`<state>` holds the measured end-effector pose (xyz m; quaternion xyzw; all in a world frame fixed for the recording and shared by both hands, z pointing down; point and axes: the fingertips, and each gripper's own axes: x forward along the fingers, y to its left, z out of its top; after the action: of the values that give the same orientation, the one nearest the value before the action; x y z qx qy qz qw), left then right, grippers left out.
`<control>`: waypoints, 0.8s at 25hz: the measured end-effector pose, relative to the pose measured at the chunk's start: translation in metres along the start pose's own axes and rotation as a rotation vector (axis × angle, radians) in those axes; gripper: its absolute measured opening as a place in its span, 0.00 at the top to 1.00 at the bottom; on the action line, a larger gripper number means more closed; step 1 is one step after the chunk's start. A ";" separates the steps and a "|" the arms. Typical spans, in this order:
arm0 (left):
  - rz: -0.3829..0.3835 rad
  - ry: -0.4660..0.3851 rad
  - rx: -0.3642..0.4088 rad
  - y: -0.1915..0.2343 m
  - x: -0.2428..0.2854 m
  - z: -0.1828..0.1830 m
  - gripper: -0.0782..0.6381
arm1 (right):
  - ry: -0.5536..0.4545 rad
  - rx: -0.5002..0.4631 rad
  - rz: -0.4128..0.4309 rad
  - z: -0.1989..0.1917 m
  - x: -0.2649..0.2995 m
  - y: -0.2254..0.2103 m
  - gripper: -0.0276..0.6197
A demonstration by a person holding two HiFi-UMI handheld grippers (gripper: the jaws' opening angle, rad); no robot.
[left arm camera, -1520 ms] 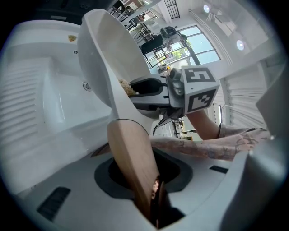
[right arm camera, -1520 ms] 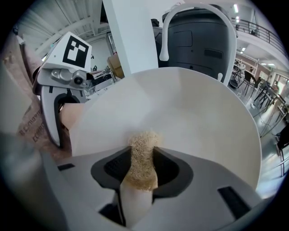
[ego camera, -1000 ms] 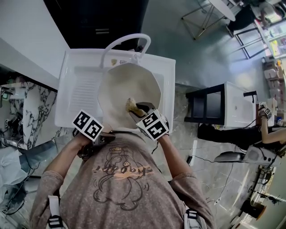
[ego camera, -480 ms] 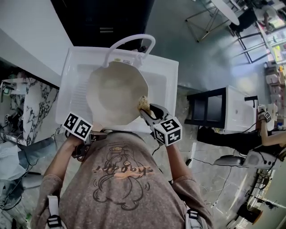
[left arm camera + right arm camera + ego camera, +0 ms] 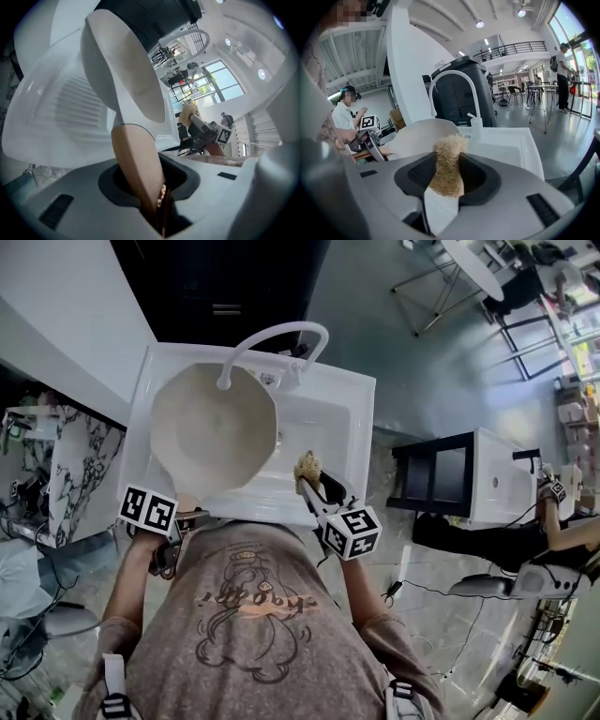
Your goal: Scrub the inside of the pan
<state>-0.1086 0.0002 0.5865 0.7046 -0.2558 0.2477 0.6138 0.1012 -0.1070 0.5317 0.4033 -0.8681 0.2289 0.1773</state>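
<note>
Cream coating fills the middle of the head view: the pan [image 5: 211,432] is tipped up over the left half of the white sink [image 5: 339,409], its inside turned to the camera. The faucet [image 5: 274,337] arches across its far rim. The left gripper [image 5: 185,518] sits under the pan's near edge, where the person's chest and the pan's rim hide its jaws; only its marker cube [image 5: 147,510] shows plainly. The right gripper [image 5: 312,486] reaches over the sink's right part with a tan scrubber [image 5: 306,465] at its tip. The scrubber is outside the pan and apart from its rim.

In the left gripper view the jaws are clamped on the pan's wooden handle [image 5: 137,168], which rises from between them to the pan. The pan is seen almost edge-on here, so little of its inside shows. Ribbed draining surface lies to its left, and the other gripper with the scrubber appears small at right.

In the right gripper view the jaws pinch the scrubber's white stem, its fibrous head standing upright between them. The pan lies behind it at left, partly covered by the scrubber. The sink basin opens to the right.
</note>
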 end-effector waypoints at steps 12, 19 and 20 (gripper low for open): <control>0.246 -0.213 0.091 0.009 -0.030 0.043 0.73 | -0.079 -0.059 -0.008 0.009 0.005 0.019 0.70; 0.247 -0.240 0.096 0.004 -0.036 0.054 0.73 | -0.083 -0.026 0.003 0.011 0.010 0.017 0.70; 0.251 -0.239 0.099 0.005 -0.036 0.055 0.73 | -0.082 -0.027 0.003 0.011 0.011 0.017 0.70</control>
<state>-0.1368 -0.0528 0.5590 0.7208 -0.4004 0.2494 0.5079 0.0796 -0.1097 0.5234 0.4084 -0.8783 0.2007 0.1467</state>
